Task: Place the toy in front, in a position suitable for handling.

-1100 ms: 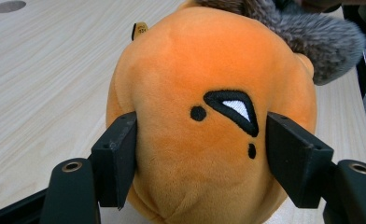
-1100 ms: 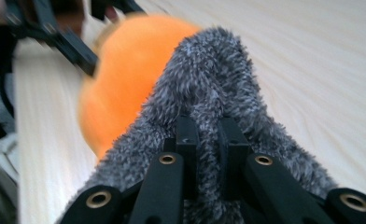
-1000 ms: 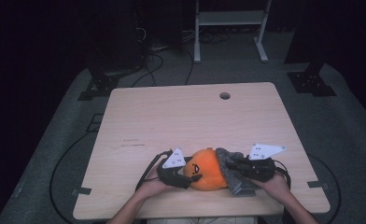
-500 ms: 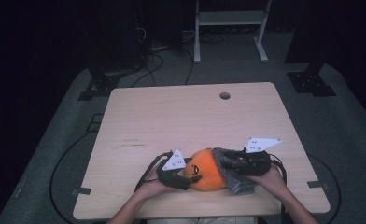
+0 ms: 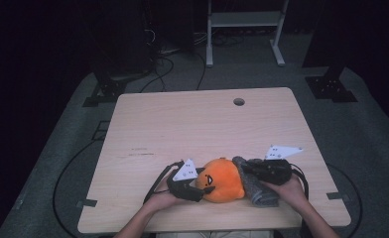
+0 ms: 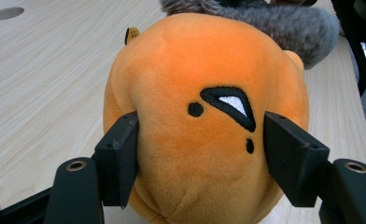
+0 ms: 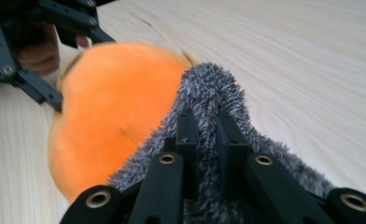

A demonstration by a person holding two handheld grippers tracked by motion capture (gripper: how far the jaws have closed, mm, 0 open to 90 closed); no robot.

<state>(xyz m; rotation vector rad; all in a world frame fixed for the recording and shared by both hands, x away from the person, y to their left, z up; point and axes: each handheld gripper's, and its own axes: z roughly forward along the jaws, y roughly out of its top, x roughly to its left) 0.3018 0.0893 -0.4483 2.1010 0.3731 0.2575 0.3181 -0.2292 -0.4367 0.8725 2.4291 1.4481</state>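
A round orange plush toy [image 5: 222, 179] with a stitched black face lies near the table's front edge. My left gripper [image 5: 201, 186] is shut on it: in the left gripper view both black pads [image 6: 121, 158] press into the sides of the orange plush toy [image 6: 204, 116]. Against its right side lies a grey fuzzy cloth [image 5: 257, 191]. My right gripper [image 5: 246, 169] is shut on that cloth; in the right gripper view the narrow jaws pinch a raised fold of the grey fuzzy cloth [image 7: 214, 93], with the orange plush toy [image 7: 111, 112] beside it.
The light wooden table [image 5: 202, 129] has a round cable hole [image 5: 238, 101] at the far side. Dark floor with cables [image 5: 73, 163] surrounds it, and a white metal stand [image 5: 244, 20] is behind. The person's hands hold both grippers close together at the front edge.
The right hand has shifted slightly beside the toy, with the grey cloth staying pinched. The left gripper and the orange toy have kept still.
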